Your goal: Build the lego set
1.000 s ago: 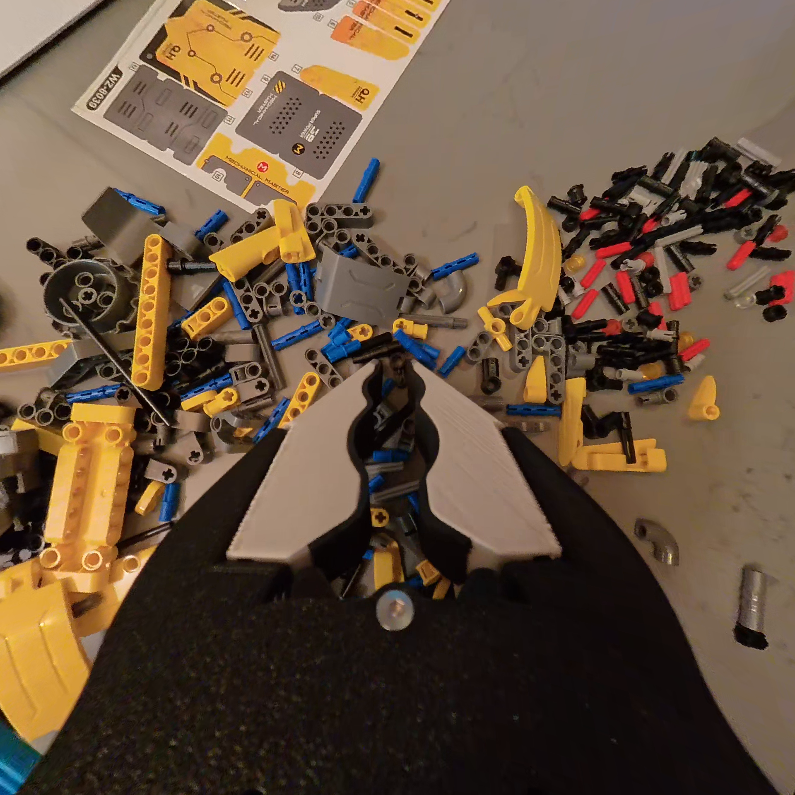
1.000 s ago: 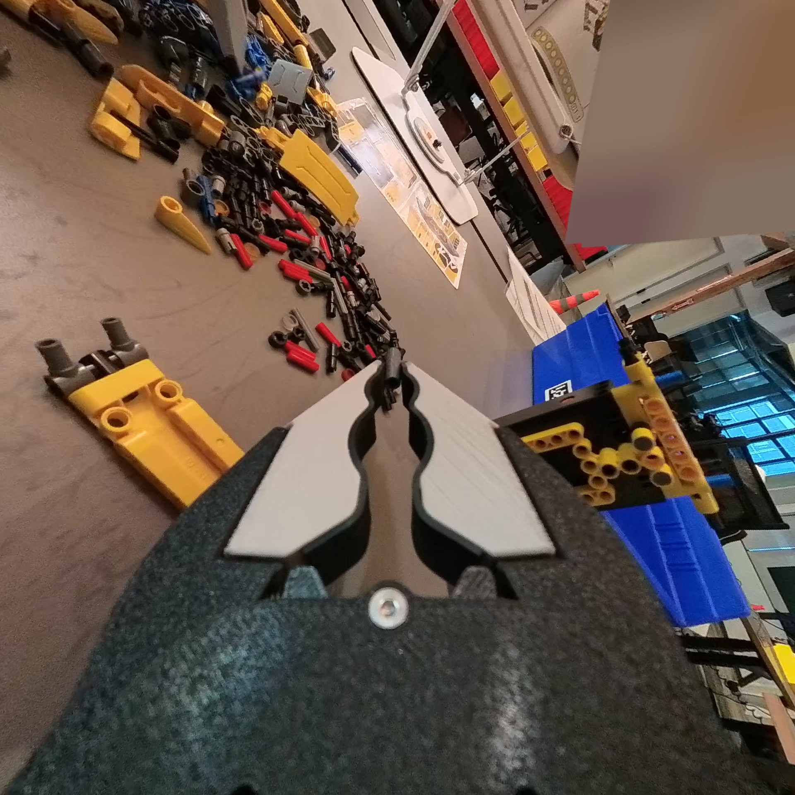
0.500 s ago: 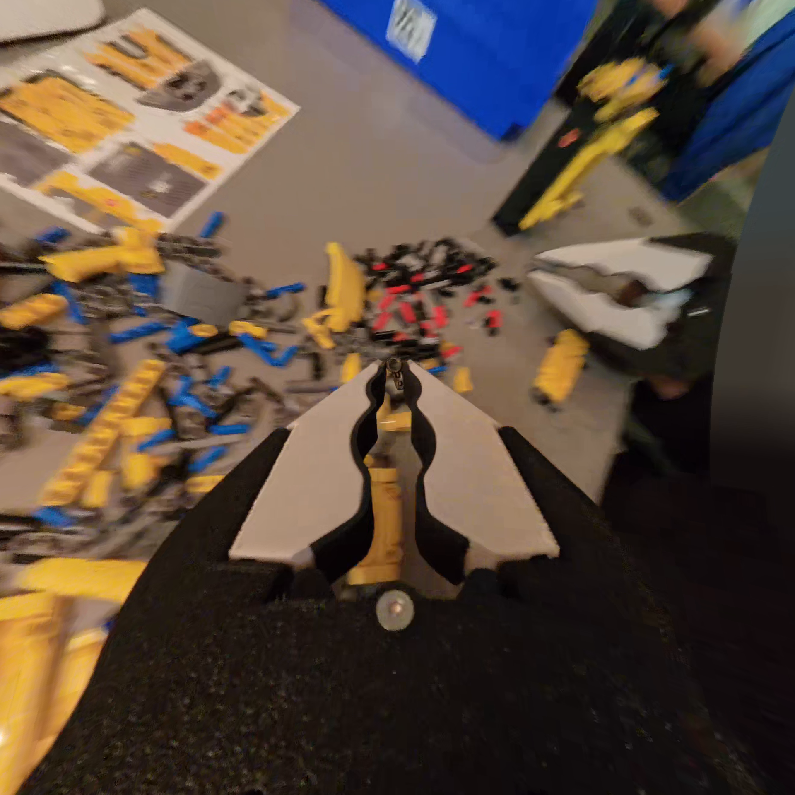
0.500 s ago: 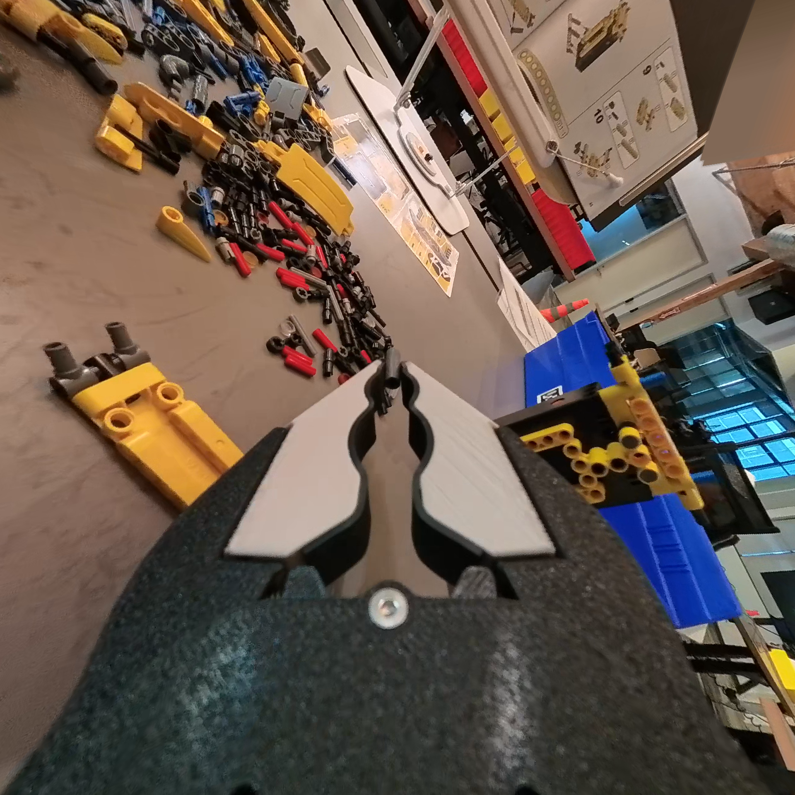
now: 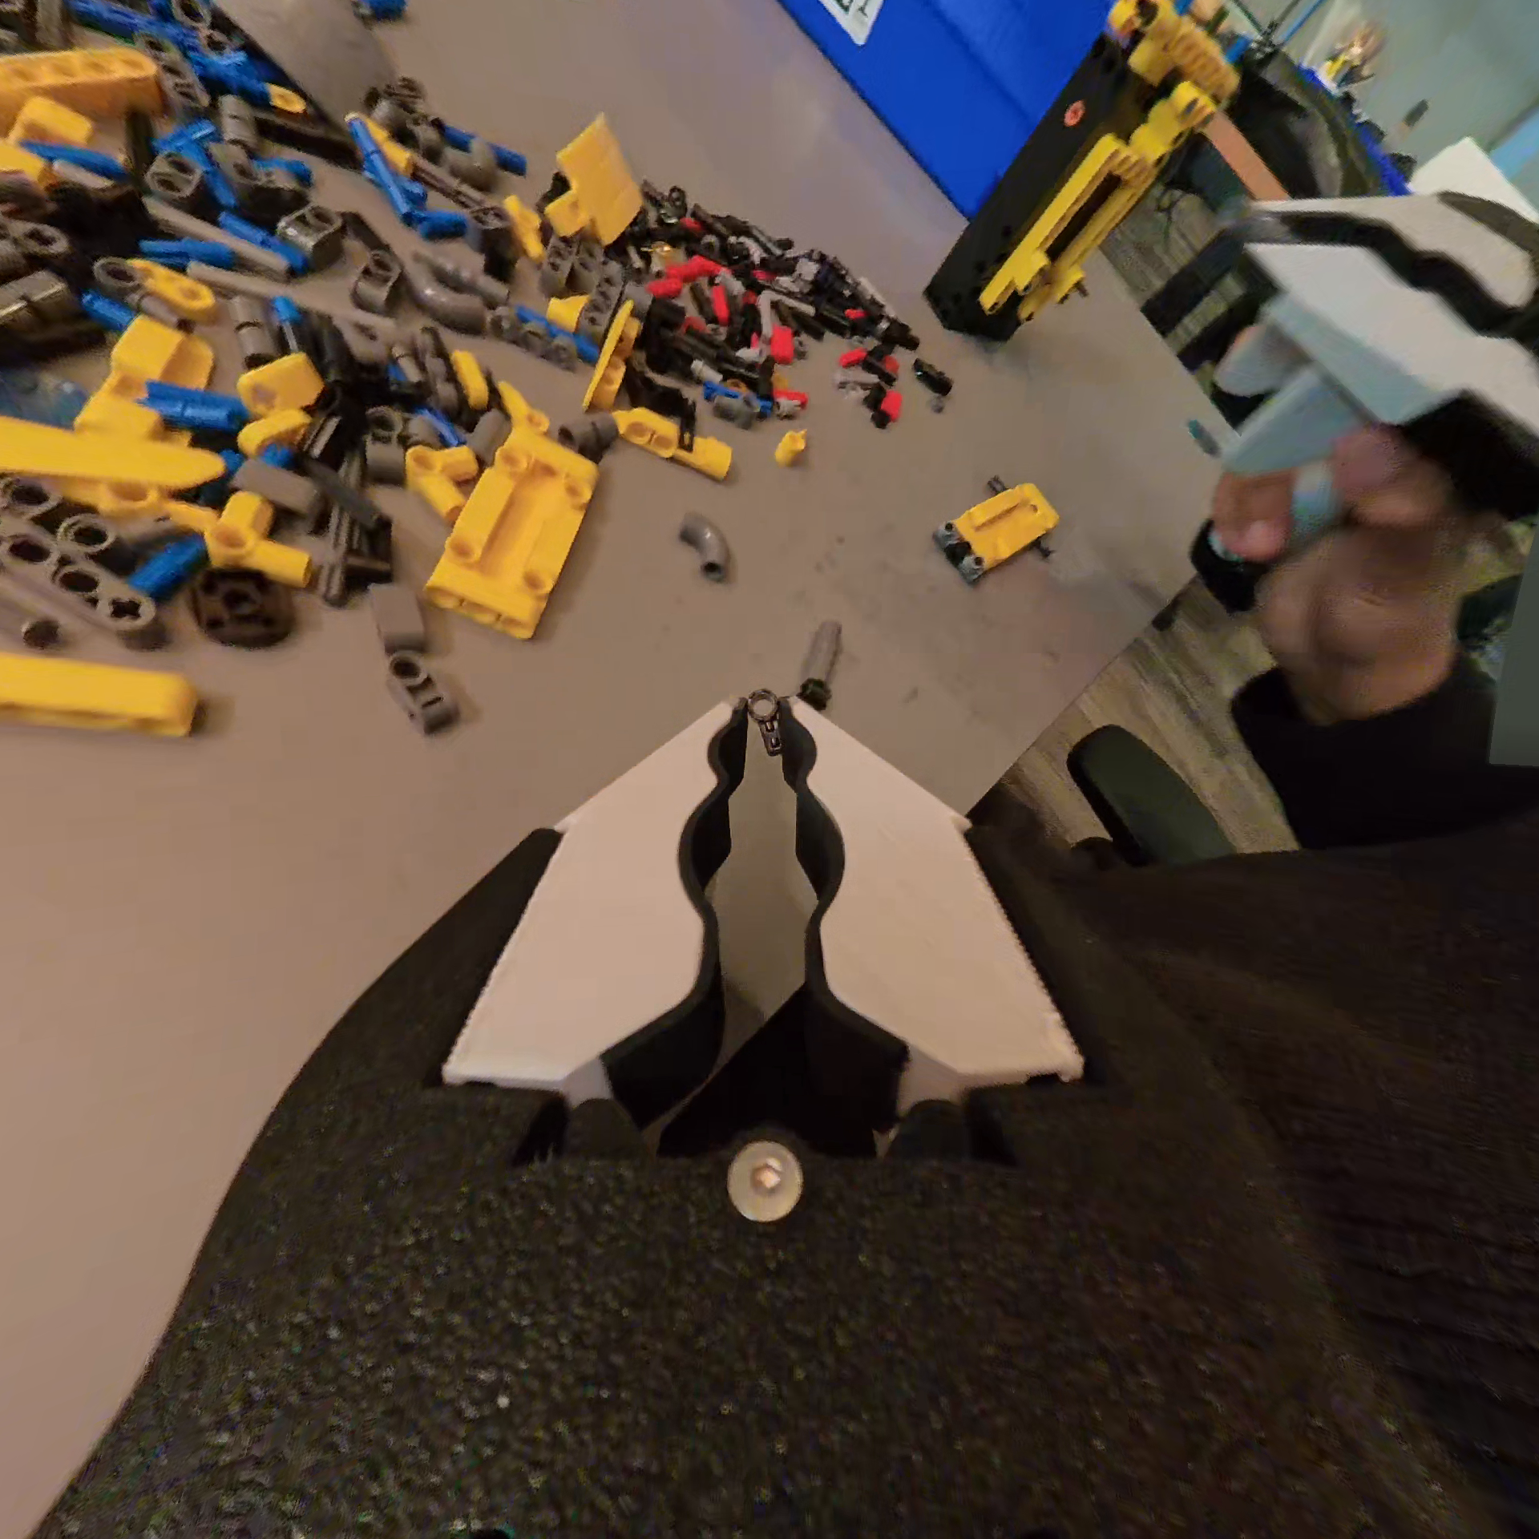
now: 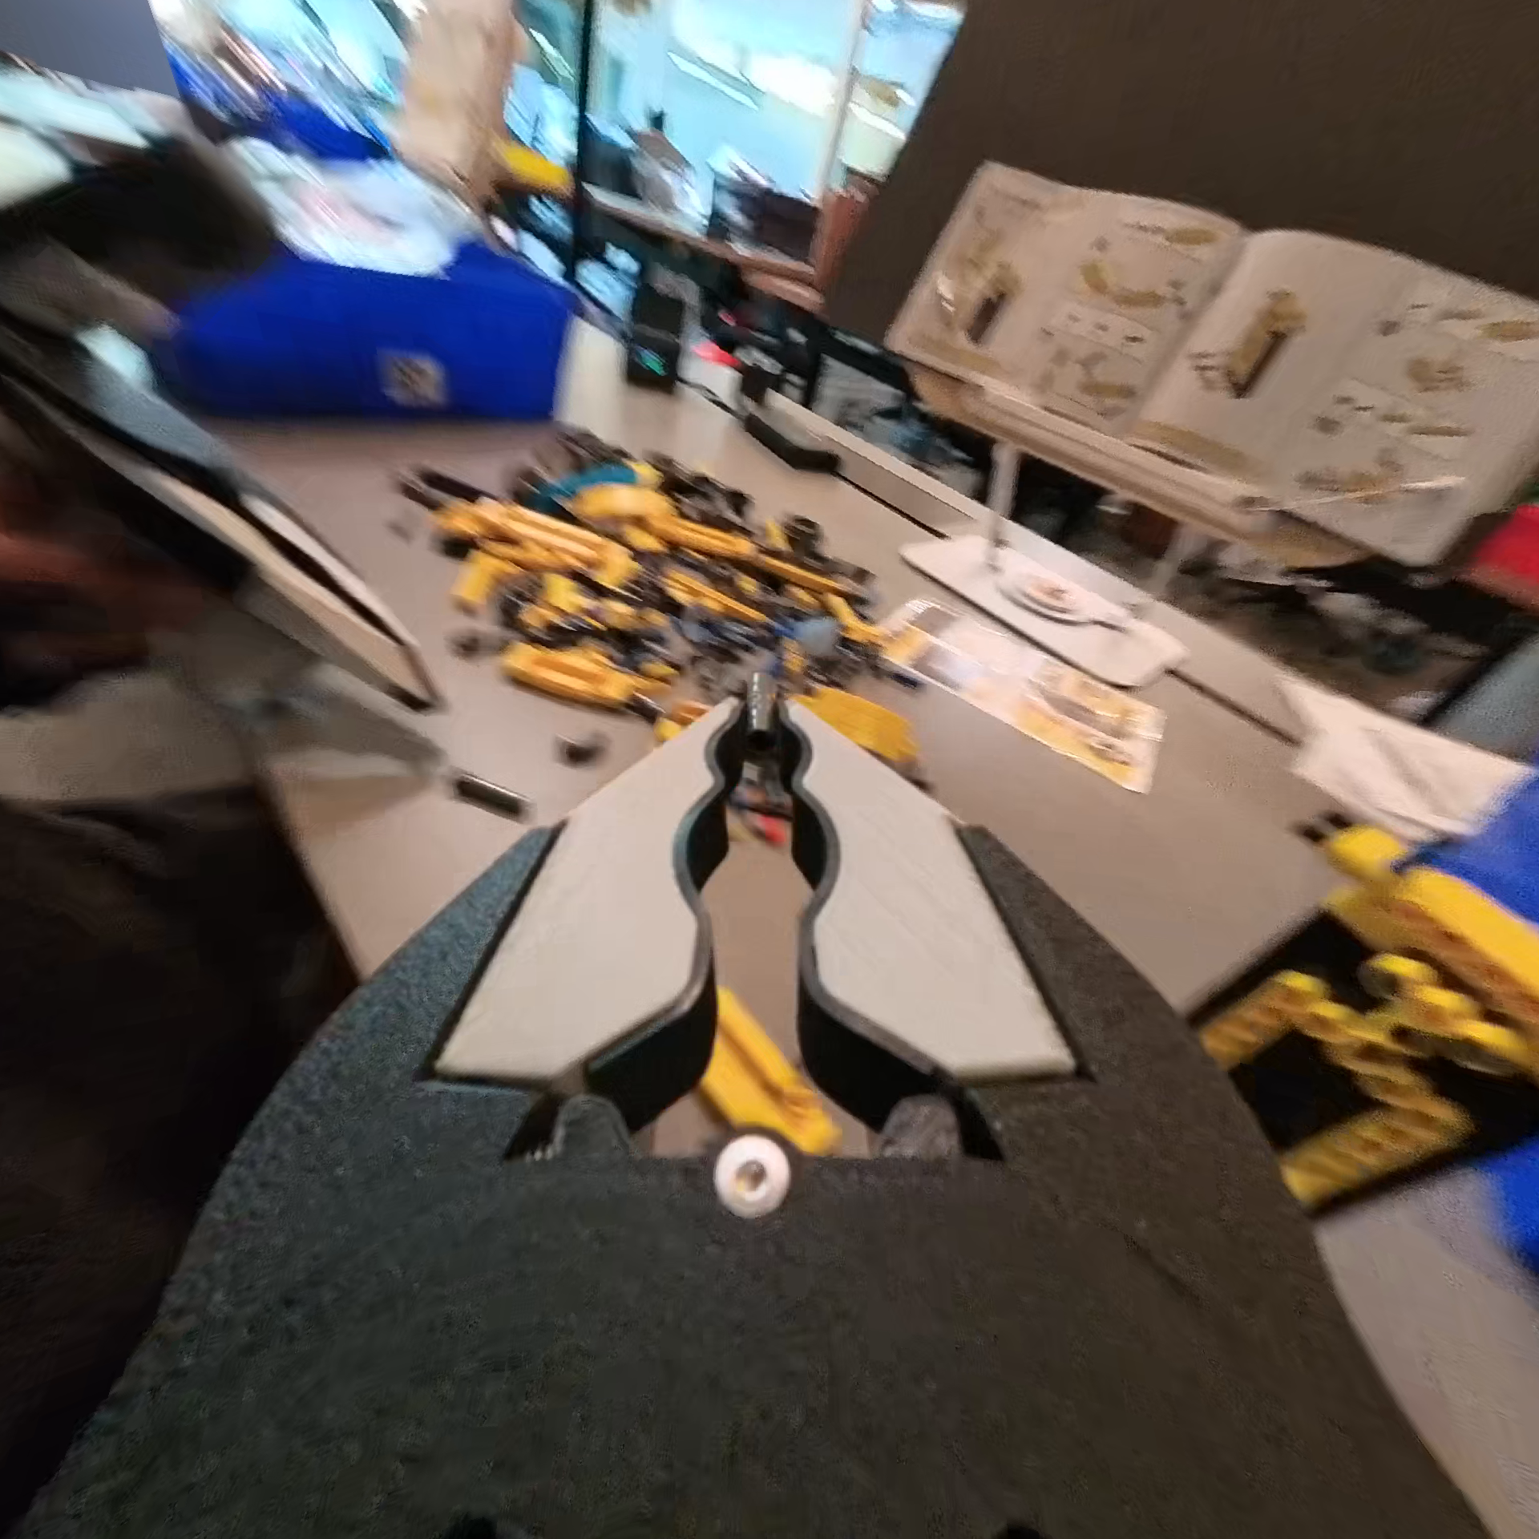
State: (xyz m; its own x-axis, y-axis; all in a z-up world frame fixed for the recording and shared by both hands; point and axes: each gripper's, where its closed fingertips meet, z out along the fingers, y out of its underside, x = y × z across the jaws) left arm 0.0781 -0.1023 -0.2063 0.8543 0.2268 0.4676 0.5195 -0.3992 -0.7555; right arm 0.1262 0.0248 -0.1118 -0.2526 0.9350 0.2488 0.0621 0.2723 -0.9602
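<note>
My left gripper (image 5: 764,706) is shut on a small dark connector (image 5: 771,734), pinched at the fingertips above bare grey table near its front edge. A grey pin (image 5: 821,649) lies just beyond the tips. My right gripper (image 6: 759,708) is shut on a short black pin (image 6: 758,736) and is held in the air facing the brick pile (image 6: 666,575). It also shows in the left wrist view (image 5: 1249,229), held by a hand. A yellow panel with grey pins (image 5: 999,526) lies alone on the table between the two grippers.
A wide scatter of yellow, blue, grey, black and red pieces (image 5: 350,358) covers the table's left and far side. A black-and-yellow assembly (image 5: 1074,183) stands by a blue box (image 5: 941,75). An open booklet on a stand (image 6: 1207,358) and a sticker sheet (image 6: 1033,699) lie beyond. The table edge (image 5: 1074,716) runs on the right. Some 15 cm of space lies between my two pairs of fingers.
My left gripper lifted out of the pile with the small dark connector and swung right toward the table edge. My right gripper rose and turned toward the pile, still gripping the black pin.
</note>
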